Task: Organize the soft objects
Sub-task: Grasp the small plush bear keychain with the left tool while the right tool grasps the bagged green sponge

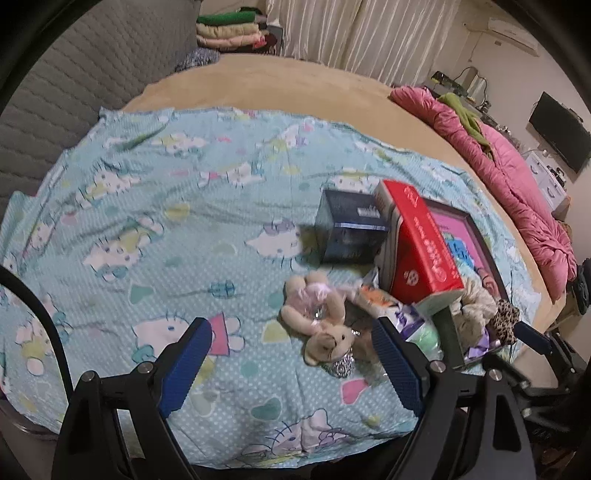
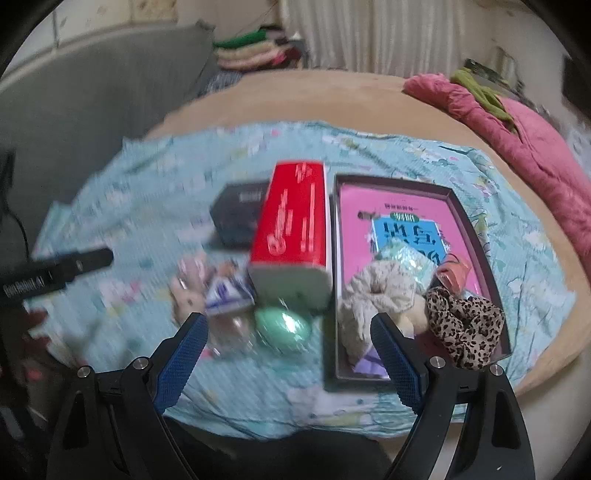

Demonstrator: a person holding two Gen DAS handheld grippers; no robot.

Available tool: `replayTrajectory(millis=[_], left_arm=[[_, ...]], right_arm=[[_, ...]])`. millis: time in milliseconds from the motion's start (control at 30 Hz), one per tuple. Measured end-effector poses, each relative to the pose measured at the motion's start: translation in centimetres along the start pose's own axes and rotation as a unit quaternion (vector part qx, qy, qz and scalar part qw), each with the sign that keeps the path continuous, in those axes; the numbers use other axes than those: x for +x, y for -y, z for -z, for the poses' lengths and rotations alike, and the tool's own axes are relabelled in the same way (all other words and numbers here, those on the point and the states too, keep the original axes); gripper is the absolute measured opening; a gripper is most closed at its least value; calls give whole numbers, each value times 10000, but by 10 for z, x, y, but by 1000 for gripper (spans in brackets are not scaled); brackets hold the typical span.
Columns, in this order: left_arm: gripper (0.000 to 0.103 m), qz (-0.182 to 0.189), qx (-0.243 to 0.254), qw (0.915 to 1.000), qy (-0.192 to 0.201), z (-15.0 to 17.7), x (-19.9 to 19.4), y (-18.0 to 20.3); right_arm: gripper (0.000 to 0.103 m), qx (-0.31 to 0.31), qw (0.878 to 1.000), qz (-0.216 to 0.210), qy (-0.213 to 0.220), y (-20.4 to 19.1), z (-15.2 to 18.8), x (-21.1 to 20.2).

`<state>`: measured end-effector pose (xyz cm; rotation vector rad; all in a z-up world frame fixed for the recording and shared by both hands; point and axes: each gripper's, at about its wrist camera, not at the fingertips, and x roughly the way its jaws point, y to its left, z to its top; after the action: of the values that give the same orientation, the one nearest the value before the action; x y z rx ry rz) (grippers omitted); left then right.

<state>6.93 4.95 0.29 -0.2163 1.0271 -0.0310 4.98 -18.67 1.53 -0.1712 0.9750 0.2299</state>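
Observation:
A beige teddy bear (image 1: 321, 328) in a pink dress lies on the blue cartoon-print sheet (image 1: 147, 221). My left gripper (image 1: 291, 326) hangs open just above it, with a finger on either side and nothing gripped. The dark tray (image 2: 391, 181) with a pink lining holds a cream scrunchie (image 2: 376, 295), a leopard-print scrunchie (image 2: 465, 325), a teal sequinned one (image 2: 406, 258) and a small orange item (image 2: 452, 275). My right gripper (image 2: 288, 321) is open over a pale green soft ball (image 2: 282, 326) beside the tray. The right wrist view is blurred; the teddy bear (image 2: 188, 291) shows only faintly there.
A red box (image 1: 417, 243) and a dark blue box (image 1: 351, 232) stand left of the tray. A purple-and-white packet (image 2: 225, 295) lies by the ball. A pink quilt (image 1: 517, 173) is bunched along the bed's right edge. Folded clothes (image 1: 229, 29) are stacked behind the bed.

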Motion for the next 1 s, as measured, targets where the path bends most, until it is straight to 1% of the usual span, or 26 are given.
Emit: replayTrajectory(millis=[133, 200, 267, 367, 433, 500, 633, 700, 900, 933, 1000], left_arm=[[88, 101, -54, 9998, -178, 7, 15, 2], [88, 263, -168, 9991, -271, 11, 23, 2], [88, 314, -182, 9989, -307, 14, 28, 4], [88, 334, -177, 9986, -380, 17, 38, 6], [88, 437, -247, 9976, -487, 20, 46, 6], [88, 445, -258, 9973, -527, 21, 53, 7], [88, 449, -264, 9967, -622, 22, 64, 8], [88, 522, -325, 9957, -690, 22, 71, 7], [88, 485, -412, 9945, -827, 19, 87, 7], [88, 490, -428, 9943, -842, 18, 90, 7], [88, 458, -419, 9943, -868, 16, 94, 7]], right_arm=[[90, -459, 9984, 120, -295, -8, 9, 19], [90, -665, 9966, 196, -453, -11, 11, 29], [90, -850, 9943, 307, -561, -13, 13, 36], [90, -1134, 9904, 448, -647, -17, 14, 48], [90, -1334, 9862, 565, -795, -20, 16, 61], [90, -1559, 9816, 700, -857, -24, 17, 70], [90, -1907, 9734, 921, -874, -31, 19, 84], [90, -2070, 9698, 954, -867, -33, 19, 90], [89, -2308, 9639, 993, -879, -37, 18, 106], [88, -2313, 9638, 985, -885, -36, 18, 109], [82, -2339, 9633, 987, -874, -36, 17, 111]])
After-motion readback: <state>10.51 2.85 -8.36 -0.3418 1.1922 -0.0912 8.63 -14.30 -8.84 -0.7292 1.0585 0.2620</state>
